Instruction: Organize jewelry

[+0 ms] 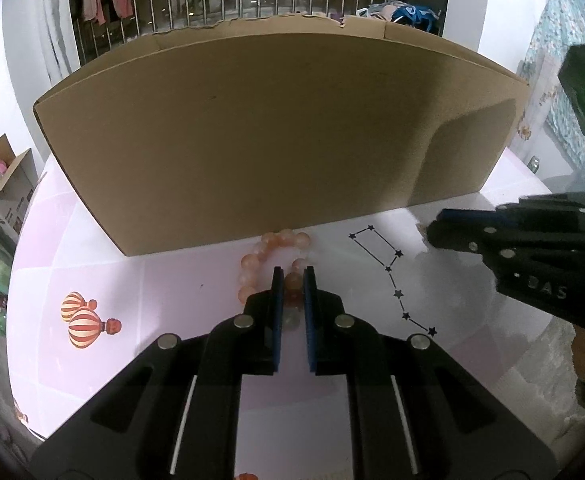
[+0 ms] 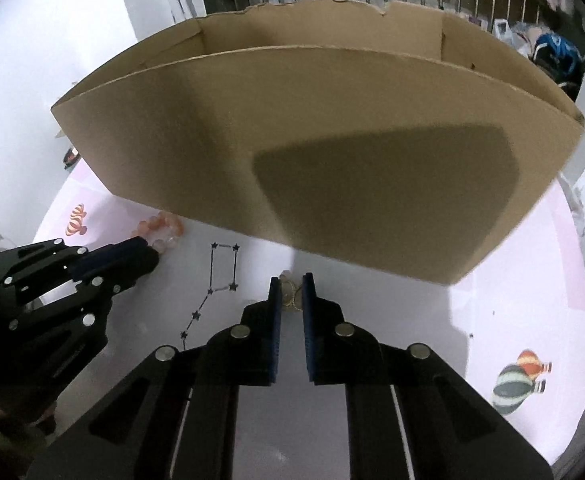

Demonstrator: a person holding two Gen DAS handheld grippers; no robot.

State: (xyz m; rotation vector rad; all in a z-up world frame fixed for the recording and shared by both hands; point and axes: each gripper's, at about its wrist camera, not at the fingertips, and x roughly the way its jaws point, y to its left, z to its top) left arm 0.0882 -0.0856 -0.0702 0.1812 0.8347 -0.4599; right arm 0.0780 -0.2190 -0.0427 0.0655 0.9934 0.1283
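Observation:
A bracelet of orange-pink beads (image 1: 252, 264) lies on the table right against the front wall of a big cardboard box (image 1: 252, 140). My left gripper (image 1: 293, 272) is shut on its near side, with one bead pinched between the blue pads. In the right wrist view, the same bracelet (image 2: 164, 226) shows at the tip of the left gripper (image 2: 148, 250). A small gold piece of jewelry (image 2: 290, 294) sits on the table in front of the box (image 2: 332, 160). My right gripper (image 2: 291, 280) is shut on it and hides its lower part. The right gripper (image 1: 432, 232) also enters the left wrist view from the right.
The table (image 1: 172, 280) has a white and pink cover printed with hot-air balloons (image 1: 84, 320) and a star pattern (image 1: 392, 272). The open-topped box stands along its far side. Another carton of clutter (image 1: 4, 184) sits off the left edge, with railings and hanging clothes behind.

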